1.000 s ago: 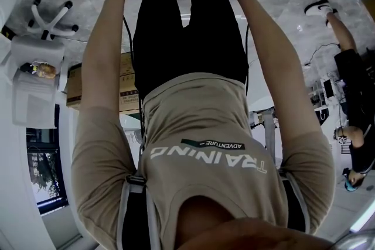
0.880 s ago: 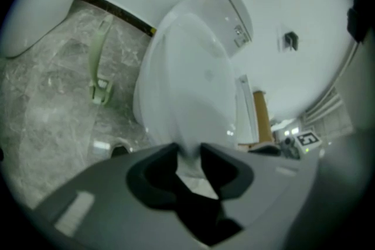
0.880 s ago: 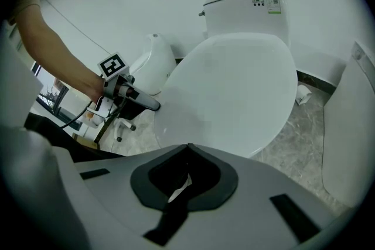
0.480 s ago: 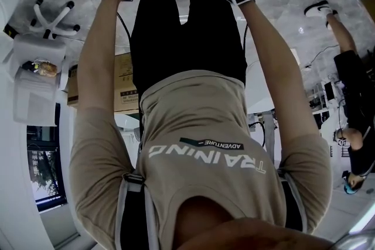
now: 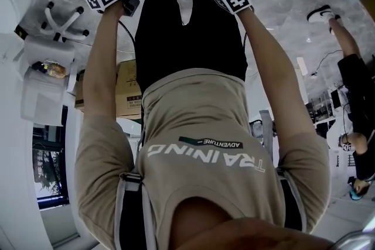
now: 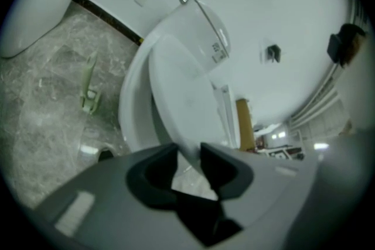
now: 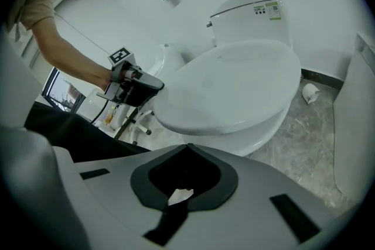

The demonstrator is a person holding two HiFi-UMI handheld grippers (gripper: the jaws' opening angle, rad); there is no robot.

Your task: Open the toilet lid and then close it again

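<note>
left tongs [image 6: 188, 154] clamped on the toilet lid [image 6: 181, 99] rim, bottom centre | lid tilted just above the bowl [image 7: 263, 129], mid-frame | right tongs [image 7: 186, 148] pinched together, holding nothing

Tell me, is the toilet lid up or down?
Down or nearly: lid lies low over bowl; left tongs pinch its rim.

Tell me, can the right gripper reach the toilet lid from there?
Probably yes: the toilet lid lies straight ahead of the right gripper with nothing between them, though its jaws are together. The left gripper clamps the lid's edge.
</note>
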